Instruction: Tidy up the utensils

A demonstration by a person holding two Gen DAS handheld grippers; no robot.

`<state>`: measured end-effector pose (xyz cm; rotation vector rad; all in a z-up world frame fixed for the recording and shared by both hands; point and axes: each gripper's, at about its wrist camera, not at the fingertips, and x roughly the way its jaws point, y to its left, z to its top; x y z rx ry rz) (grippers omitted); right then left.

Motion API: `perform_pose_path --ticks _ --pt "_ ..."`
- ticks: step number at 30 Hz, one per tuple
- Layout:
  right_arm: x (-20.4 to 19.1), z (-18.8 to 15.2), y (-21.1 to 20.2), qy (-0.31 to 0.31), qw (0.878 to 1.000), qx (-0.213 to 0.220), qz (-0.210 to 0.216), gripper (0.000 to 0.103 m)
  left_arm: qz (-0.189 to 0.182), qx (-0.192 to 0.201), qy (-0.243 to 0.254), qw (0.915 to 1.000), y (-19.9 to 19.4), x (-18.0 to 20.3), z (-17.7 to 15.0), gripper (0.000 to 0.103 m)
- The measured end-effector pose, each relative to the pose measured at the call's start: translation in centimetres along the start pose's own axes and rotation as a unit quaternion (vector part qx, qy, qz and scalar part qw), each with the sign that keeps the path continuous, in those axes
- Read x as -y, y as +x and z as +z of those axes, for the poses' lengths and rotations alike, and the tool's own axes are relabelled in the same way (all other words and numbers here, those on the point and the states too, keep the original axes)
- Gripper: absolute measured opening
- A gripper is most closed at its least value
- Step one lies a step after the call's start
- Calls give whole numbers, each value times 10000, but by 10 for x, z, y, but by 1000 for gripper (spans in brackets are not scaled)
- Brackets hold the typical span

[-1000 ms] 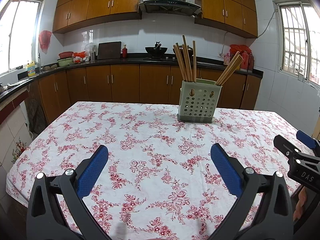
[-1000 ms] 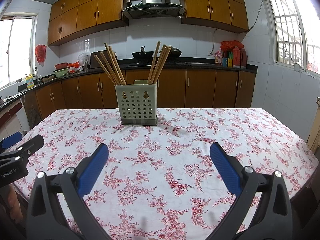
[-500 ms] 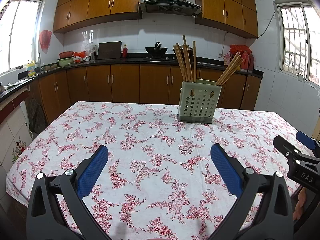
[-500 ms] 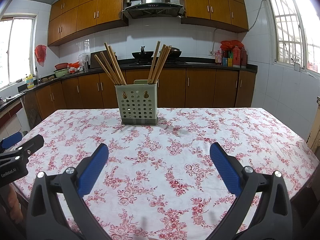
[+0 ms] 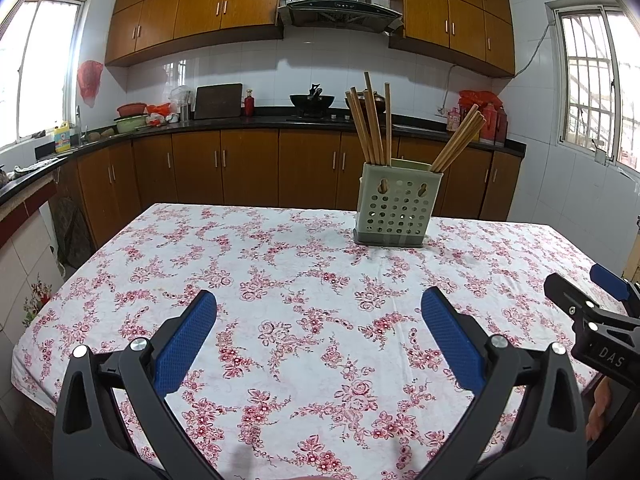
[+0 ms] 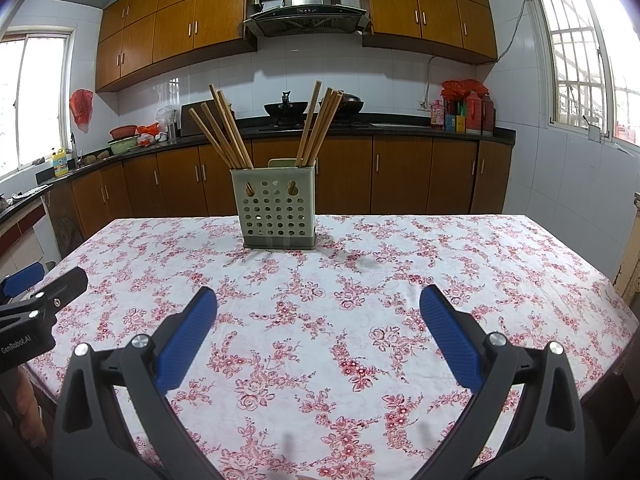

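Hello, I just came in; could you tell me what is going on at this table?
A person holds a two-finger gripper in each hand over a table with a floral cloth. The left gripper and the right gripper both have their jaws wide open and hold nothing. At the far side stands a green perforated utensil holder with wooden chopsticks in two bunches, leaning left and right. Neither gripper touches it.
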<state>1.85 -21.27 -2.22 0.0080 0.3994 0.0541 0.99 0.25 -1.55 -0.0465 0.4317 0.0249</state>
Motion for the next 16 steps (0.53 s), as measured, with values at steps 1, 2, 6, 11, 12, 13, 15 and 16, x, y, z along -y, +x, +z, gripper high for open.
perform_pose_path --ticks 1,2,6,11,12,13,15,16 --pt "0 0 0 0 10000 0 -1 99 3 0 -1 10000 0 0 0 101" --pt "-1 0 0 1 10000 -1 1 99 0 0 -2 10000 0 0 0 101" --pt "-1 0 0 6 10000 -4 1 99 -14 29 26 10000 -1 0 0 101" --pt "-1 0 0 6 10000 -3 1 99 -2 22 20 10000 -1 0 1 101" --pt "-1 0 0 5 10000 -5 2 99 2 14 14 10000 0 1 1 101" --pt "-1 0 0 5 10000 -5 1 99 1 8 10 10000 0 0 1 101" --pt "-1 0 0 7 10000 -5 2 99 -6 -8 -4 10000 0 -2 1 101" --pt "-2 -1 0 7 10000 -5 3 99 -12 -19 -13 10000 0 -3 1 101"
